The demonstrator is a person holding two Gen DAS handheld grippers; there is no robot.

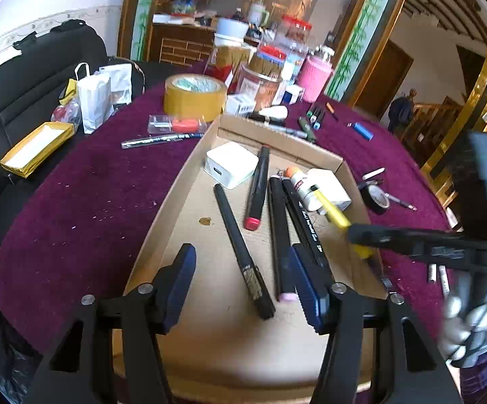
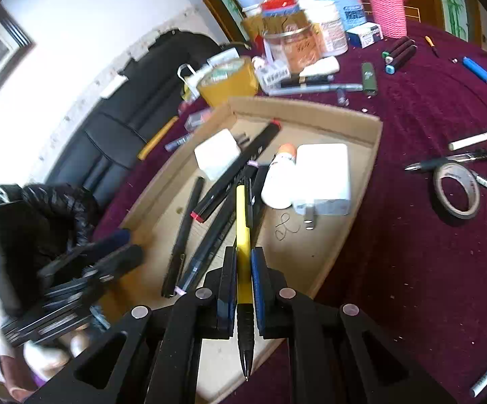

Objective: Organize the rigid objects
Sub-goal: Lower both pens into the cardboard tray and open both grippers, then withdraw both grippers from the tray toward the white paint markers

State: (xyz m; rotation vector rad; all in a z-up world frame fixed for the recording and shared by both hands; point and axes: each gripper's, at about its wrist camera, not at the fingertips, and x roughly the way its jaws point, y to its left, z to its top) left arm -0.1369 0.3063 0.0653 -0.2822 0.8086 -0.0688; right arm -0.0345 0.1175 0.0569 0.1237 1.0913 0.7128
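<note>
right gripper (image 2: 243,269) clamped on yellow pen (image 2: 242,235) over cardboard tray (image 2: 374,155) | left gripper (image 1: 243,286) wide open, nothing in it, hovering above the markers

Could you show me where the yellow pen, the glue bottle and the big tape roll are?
Yellow pen (image 2: 242,235), right wrist view, its yellow barrel.
Glue bottle (image 2: 278,181), right wrist view, its white body.
Tape roll (image 1: 193,101), left wrist view, its outer side.

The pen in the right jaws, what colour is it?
Yellow with a black tip; the pen shows best in the right wrist view.
</note>
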